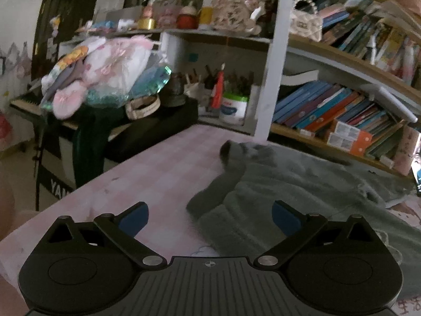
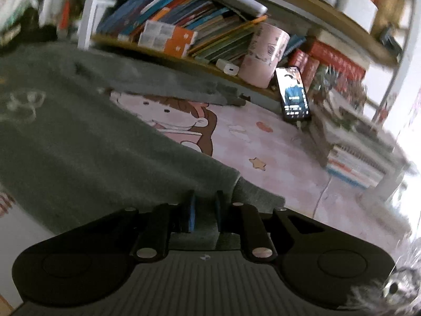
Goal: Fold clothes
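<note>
Across our pink printed mat (image 2: 276, 142), in front of the crowded bookshelf (image 1: 342, 110), we have the grey-green garment (image 1: 289, 192) spread flat, its long axis running from our left side over to our right. Our right gripper (image 2: 204, 217) is the nearer hand: its blue pads (image 2: 191, 217) pinch the garment's near corner, cloth bunched between them. Our left gripper (image 1: 210, 217) hovers with fingers spread wide and empty, the garment's dark sleeve (image 1: 218, 181) lying just ahead and slightly right of the gap. A phone (image 2: 293, 93) leans against the shelf, well apart. We judge the left must drop forward onto that sleeve edge.
</note>
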`<state>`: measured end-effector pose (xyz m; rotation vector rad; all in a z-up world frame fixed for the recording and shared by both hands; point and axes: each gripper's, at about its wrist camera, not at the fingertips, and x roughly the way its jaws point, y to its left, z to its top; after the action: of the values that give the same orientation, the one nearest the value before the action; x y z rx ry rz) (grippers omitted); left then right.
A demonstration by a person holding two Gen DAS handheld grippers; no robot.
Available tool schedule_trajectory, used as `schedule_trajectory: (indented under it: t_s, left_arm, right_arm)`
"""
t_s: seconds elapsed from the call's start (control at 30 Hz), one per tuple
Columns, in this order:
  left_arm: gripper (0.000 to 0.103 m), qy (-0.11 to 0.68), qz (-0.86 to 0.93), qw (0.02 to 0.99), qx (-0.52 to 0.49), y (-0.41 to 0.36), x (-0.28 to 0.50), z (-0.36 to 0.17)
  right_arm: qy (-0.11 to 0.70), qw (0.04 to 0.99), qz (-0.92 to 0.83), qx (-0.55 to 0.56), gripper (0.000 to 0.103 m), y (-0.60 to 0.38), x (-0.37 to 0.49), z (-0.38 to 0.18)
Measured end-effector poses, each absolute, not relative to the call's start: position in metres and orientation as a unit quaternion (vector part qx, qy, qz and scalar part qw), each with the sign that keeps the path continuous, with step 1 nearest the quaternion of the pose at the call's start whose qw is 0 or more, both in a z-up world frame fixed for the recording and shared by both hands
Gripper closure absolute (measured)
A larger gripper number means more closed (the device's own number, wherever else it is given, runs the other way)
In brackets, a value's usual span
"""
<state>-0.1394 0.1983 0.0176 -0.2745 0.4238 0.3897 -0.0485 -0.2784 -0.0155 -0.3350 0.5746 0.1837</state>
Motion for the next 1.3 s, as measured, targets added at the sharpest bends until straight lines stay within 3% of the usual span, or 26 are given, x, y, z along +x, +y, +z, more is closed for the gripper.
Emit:
schedule_trajectory:
  t_s: [0.07, 0.13, 0.2, 0.23, 0.63, 0.67, 0.7, 0.77, 1.0, 1.13, 1.3]
  left_arm:
    - [0.014, 0.217, 0.19, 0.944, -0.162, 0.208, -0.134, 0.014]
    - [0.022, 0.226, 0.189, 0.937, -0.189, 0.219, -0.128, 0.01]
    - [0.039, 0.235, 0.188, 0.93, -0.212, 0.23, -0.122, 0.007]
    - [0.043, 0.24, 0.188, 0.926, -0.223, 0.235, -0.118, 0.005]
    - [0.043, 0.268, 0.159, 0.925, -0.219, 0.234, -0.087, -0.007]
    - [0.05, 0.268, 0.15, 0.926, -0.221, 0.233, -0.086, -0.007]
    - [0.066, 0.269, 0.142, 0.927, -0.222, 0.232, -0.084, -0.008]
    - [0.078, 0.268, 0.112, 0.924, -0.247, 0.234, -0.083, -0.011]
    - [0.082, 0.207, 0.142, 0.931, -0.265, 0.249, -0.11, 0.002]
    - [0.081, 0.233, 0.171, 0.934, -0.209, 0.245, -0.107, 0.004]
    - [0.078, 0.248, 0.172, 0.927, -0.222, 0.25, -0.109, -0.008]
  right_arm:
    - [0.277, 0.944, 0.094, -0.151, 0.085, -0.281, -0.053, -0.014]
    - [0.271, 0.948, 0.104, -0.134, 0.074, -0.283, -0.062, -0.01]
    - [0.261, 0.951, 0.111, -0.122, 0.073, -0.285, -0.072, -0.005]
    - [0.258, 0.952, 0.114, -0.116, 0.072, -0.285, -0.076, -0.002]
    - [0.277, 0.949, 0.124, -0.083, 0.072, -0.287, -0.085, -0.011]
    - [0.28, 0.949, 0.124, -0.08, 0.072, -0.287, -0.084, -0.012]
    - [0.282, 0.948, 0.124, -0.078, 0.071, -0.286, -0.084, -0.013]
    - [0.285, 0.947, 0.129, -0.073, 0.071, -0.286, -0.084, -0.014]
    - [0.288, 0.943, 0.157, -0.058, 0.071, -0.282, -0.084, -0.013]
    - [0.287, 0.941, 0.166, -0.063, 0.071, -0.272, -0.083, -0.013]
    - [0.29, 0.942, 0.161, -0.058, 0.071, -0.272, -0.081, -0.012]
